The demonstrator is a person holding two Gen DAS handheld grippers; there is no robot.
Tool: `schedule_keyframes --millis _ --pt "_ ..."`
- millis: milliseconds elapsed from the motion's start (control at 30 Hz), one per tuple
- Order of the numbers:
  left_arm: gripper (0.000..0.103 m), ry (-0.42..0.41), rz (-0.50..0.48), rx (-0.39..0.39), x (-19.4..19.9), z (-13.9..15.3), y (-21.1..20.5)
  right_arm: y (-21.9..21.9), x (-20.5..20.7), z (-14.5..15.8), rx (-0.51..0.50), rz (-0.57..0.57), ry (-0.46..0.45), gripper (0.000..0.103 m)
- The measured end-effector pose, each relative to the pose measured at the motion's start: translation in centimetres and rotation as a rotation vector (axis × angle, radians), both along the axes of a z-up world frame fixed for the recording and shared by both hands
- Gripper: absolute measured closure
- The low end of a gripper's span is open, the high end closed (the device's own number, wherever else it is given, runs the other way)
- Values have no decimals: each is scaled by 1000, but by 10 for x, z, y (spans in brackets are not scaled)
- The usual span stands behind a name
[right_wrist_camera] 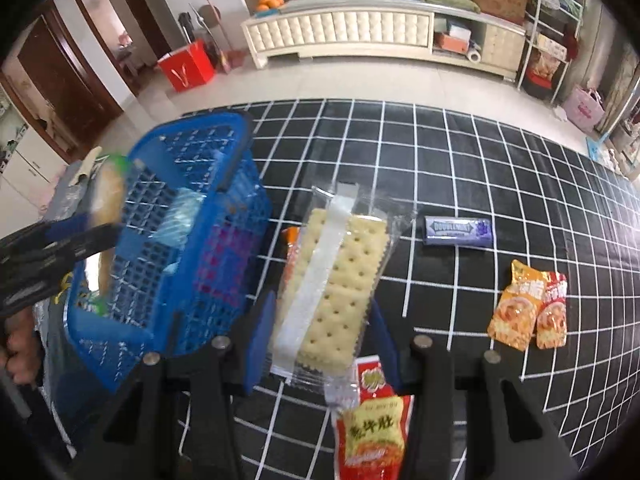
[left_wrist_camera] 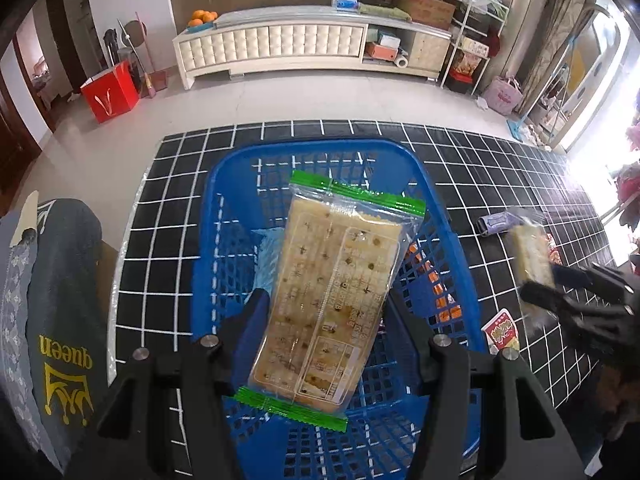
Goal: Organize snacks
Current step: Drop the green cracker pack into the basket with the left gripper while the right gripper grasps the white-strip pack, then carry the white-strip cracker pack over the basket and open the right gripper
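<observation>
Blue mesh basket (left_wrist_camera: 224,216) sits directly beneath the left gripper (left_wrist_camera: 324,320), whose jaws are closed on a green-edged cracker pack (left_wrist_camera: 332,300) held over its opening. The right gripper (right_wrist_camera: 324,320) clamps a clear-wrapped cracker pack (right_wrist_camera: 332,284) above the checked cloth (right_wrist_camera: 480,160); a red snack packet (right_wrist_camera: 372,420) lies just under those jaws, and a gum pack (right_wrist_camera: 458,231) and orange packets (right_wrist_camera: 528,312) lie ahead to their right.

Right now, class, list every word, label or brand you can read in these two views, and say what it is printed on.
"DOUBLEMINT": purple gum pack on the checked cloth.
"queen", upside down over a crown: grey fabric left of the blue basket.
Chinese characters, not legible to me: red and yellow sachet.
Too small or blurred: cracker pack label, two orange packets.
</observation>
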State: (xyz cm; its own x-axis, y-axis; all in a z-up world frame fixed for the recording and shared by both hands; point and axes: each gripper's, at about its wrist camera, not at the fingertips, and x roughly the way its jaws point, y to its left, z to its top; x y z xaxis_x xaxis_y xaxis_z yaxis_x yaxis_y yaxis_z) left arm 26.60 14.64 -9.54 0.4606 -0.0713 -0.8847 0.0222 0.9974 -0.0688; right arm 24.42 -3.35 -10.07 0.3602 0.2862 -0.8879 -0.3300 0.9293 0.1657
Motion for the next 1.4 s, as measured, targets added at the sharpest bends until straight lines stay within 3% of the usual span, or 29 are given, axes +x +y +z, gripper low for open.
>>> schedule_keyframes --millis 233,467,600,700,767,800,900,1400 --pt "47 86 -5 22 18 -26 -9 -7 -13 5 -1 12 -10 51" --pt "47 152 23 57 -9 -40 -5 -13 -15 0 -3 9 12 51" --pt "47 193 67 -33 -19 -44 13 -8 -19 1 10 21 15 52" --pt "47 199 65 7 -21 -42 12 -5 -25 3 20 37 8 52" --pt "44 235 46 21 -23 -45 8 -5 -28 6 23 43 -1 52" --pt "37 243 35 30 -24 -46 5 -5 -29 7 21 44 -2 52" --pt "36 203 34 67 -32 -42 -1 -6 -30 11 21 42 -9 52" --pt "36 33 67 37 -77 21 2 6 -43 35 37 76 -50 52"
